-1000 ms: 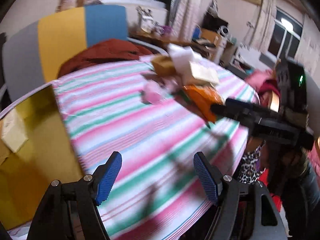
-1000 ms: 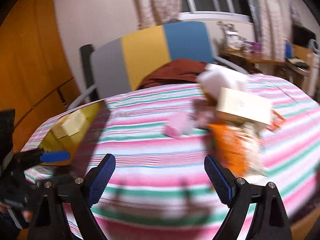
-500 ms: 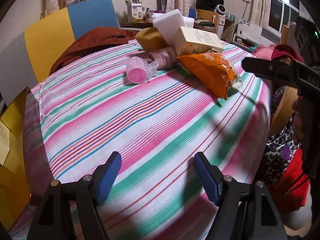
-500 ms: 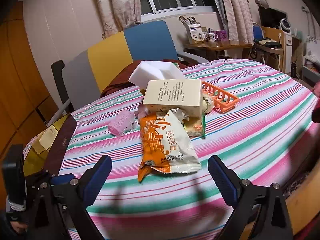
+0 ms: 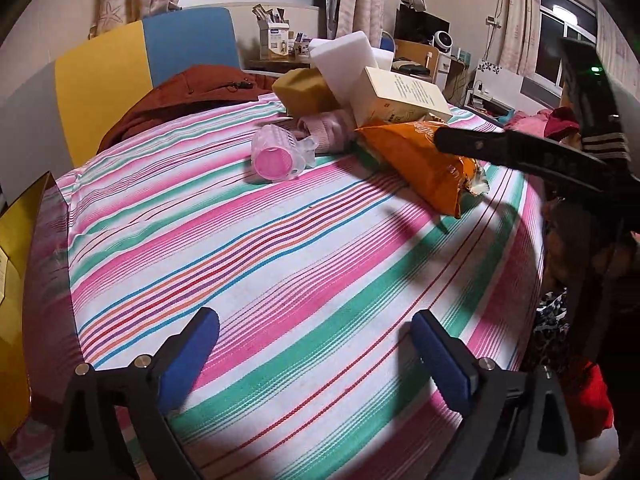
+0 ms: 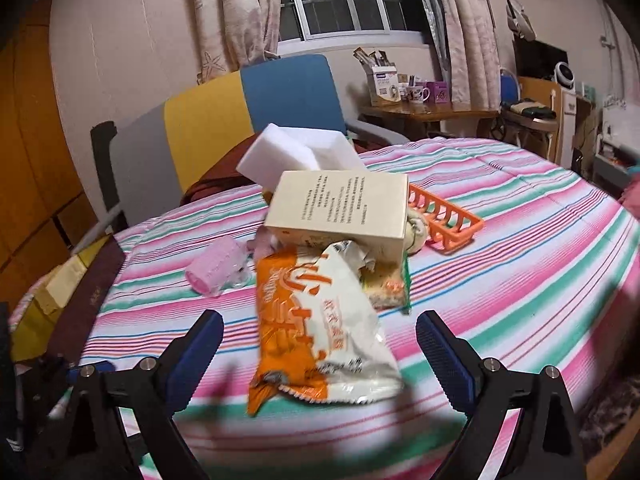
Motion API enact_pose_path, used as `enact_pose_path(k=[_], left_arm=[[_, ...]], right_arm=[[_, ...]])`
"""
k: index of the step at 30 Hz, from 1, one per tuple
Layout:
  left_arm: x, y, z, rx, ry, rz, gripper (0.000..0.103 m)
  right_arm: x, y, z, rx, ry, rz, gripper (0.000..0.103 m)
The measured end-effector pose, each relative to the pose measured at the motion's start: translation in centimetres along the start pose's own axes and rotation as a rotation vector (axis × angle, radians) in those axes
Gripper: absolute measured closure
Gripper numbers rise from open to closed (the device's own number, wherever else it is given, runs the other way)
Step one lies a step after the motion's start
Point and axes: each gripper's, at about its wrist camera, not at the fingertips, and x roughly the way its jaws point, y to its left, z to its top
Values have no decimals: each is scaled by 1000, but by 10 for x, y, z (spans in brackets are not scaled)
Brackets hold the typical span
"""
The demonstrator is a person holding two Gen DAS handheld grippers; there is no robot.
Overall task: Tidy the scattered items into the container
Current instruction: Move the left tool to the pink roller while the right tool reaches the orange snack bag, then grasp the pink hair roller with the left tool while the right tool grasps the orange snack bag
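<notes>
Since 1 s ago both views came down closer to the round worktop [image 5: 304,288] with its pink-green striped cloth, and blur is gone.

Left gripper [image 5: 316,356]: jaws opening, nothing between the blue pads, bare cloth under them.

Right gripper [image 6: 316,356]: released, jaws wide, hovering just short of the orange-and-white snack bag [image 6: 320,328]; the bag's near end lies between the fingertips in view, no pad contact.

Pile mid-worktop: snack bag in front, cream printed carton [image 6: 340,208] resting on it, white foam block [image 6: 300,152] behind, orange slotted plastic tray [image 6: 444,216] to the right, pink ribbed plastic cup [image 6: 216,272] on its side to the left, apart from the pile.

Yellow cardboard box [image 5: 12,280], open, at the worktop's left edge.
</notes>
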Motion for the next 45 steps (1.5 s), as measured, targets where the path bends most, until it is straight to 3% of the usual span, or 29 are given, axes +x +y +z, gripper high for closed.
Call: enact_pose_path(k=[3, 9, 18, 20, 24, 28, 45], left_arm=[[1, -1, 1, 5, 4, 3, 3], [4, 4, 9, -37, 18, -7, 4], [35, 39, 63, -229, 83, -66, 16], [42, 44, 77, -251, 87, -46, 16], [57, 39, 108, -188, 70, 17, 16], [71, 34, 123, -140, 71, 29, 16], [121, 39, 131, -136, 96, 40, 18]], right_arm=[[11, 1, 1, -17, 22, -9, 6], [31, 4, -4, -45, 68, -6, 29], [33, 6, -10, -75, 27, 8, 31], [33, 5, -11, -65, 24, 20, 31], [34, -1, -10, -36, 20, 50, 31], [37, -7, -10, -4, 30, 85, 30], [37, -10, -11, 9, 26, 109, 30]])
